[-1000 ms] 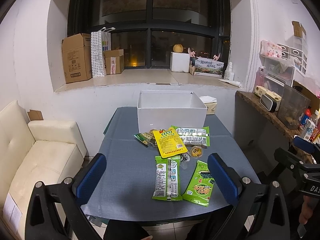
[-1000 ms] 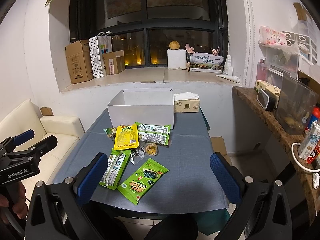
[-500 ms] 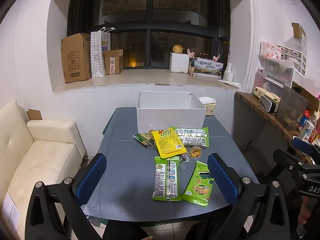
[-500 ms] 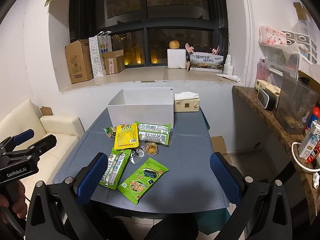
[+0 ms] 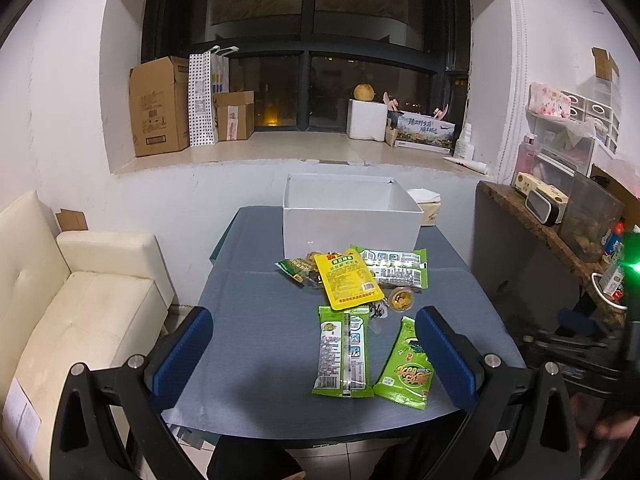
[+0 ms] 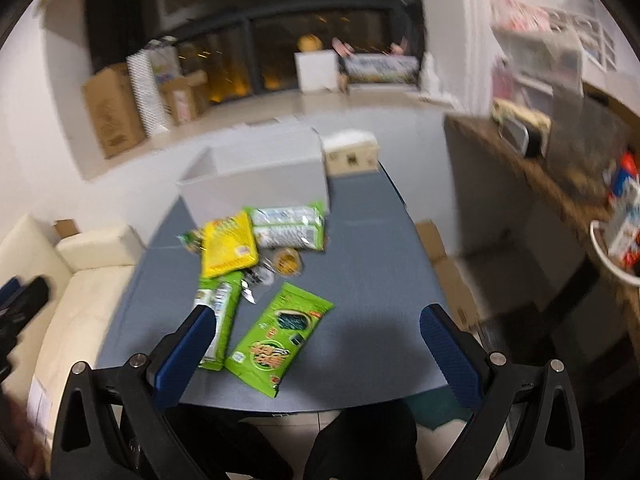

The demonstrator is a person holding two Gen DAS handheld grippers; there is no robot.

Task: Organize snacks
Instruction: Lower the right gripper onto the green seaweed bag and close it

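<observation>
Snack packets lie in a loose heap on the blue-grey table (image 5: 248, 320): a yellow pouch (image 5: 347, 278), a green-and-white pack (image 5: 394, 268) behind it, a long green stick pack (image 5: 343, 350), a green seaweed bag (image 5: 406, 368) and a small round yellow cup (image 5: 401, 299). Behind them stands an open white box (image 5: 350, 226). My left gripper (image 5: 314, 350) hovers open over the table's near edge, holding nothing. In the blurred right wrist view the seaweed bag (image 6: 280, 338) lies between the fingers of my open right gripper (image 6: 316, 344), well below them; yellow pouch (image 6: 228, 248) and white box (image 6: 260, 176) lie beyond.
A cream sofa (image 5: 68, 312) stands left of the table. A brown counter (image 5: 536, 224) with containers runs along the right. A tissue box (image 6: 350, 154) sits beside the white box. Cardboard boxes (image 5: 158, 114) line the window sill. The right gripper body (image 5: 580, 356) shows at the far right.
The right wrist view has swung down and tilted with motion blur, closer to the snacks. The left view has shifted slightly; a green light now glows at its right edge.
</observation>
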